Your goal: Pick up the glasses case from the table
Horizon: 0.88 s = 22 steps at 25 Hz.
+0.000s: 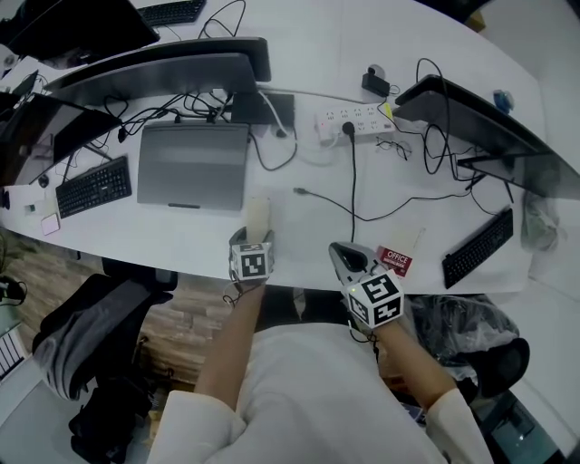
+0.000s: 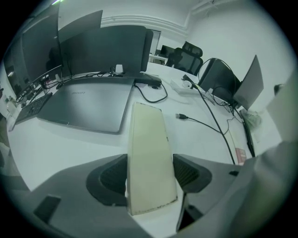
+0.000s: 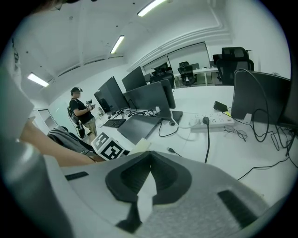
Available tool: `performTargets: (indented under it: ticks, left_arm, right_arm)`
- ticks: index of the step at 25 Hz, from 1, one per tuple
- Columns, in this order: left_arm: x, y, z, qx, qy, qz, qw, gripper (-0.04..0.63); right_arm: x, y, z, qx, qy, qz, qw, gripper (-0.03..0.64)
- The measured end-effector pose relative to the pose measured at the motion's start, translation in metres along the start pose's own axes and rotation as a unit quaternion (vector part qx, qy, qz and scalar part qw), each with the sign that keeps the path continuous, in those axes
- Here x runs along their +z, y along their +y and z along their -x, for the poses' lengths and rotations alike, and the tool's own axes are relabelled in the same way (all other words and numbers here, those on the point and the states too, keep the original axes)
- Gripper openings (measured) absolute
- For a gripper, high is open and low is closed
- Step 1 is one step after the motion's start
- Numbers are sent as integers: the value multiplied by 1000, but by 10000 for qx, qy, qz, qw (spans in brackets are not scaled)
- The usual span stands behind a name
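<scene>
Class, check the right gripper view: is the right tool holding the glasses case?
No, the right tool is shut on nothing; the cream glasses case sits gripped in the left tool.

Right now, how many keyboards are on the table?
3: a keyboard at the far edge, top left; another left of the laptop; a third at the right, below a monitor. Monitors may hide more.

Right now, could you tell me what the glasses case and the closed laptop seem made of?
The glasses case: cream, matte, possibly faux leather; stitch-like dotted line edges its end. The laptop: grey, smooth, probably metal or plastic; soft sheen.
</scene>
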<state>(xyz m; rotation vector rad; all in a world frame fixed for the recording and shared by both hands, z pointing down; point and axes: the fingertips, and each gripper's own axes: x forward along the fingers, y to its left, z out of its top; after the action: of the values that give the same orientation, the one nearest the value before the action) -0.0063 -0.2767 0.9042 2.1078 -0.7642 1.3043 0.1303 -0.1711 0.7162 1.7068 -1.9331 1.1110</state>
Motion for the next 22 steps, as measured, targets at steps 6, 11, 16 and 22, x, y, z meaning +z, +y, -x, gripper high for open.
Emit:
performTargets:
  ticks: [6,11,16,22]
  left_arm:
    - [7,13,35,-127,-299,-254,9992,298]
    - [12,26,67,-294,-493,-94,9983,298]
    - [25,39,102,-388,-898,-116,9951,298]
    - [35,47,143,-752,-1401,-100,9872,298]
  right_arm:
    - [13,22,9,-53,-124,154,9998,-2]
    - [23,39,18,-153,-201,299,9992,-2]
    - [33,54,27,-300,-336,422,9981,-2]
    - [40,67,42,-539,-555,435,9961,-2]
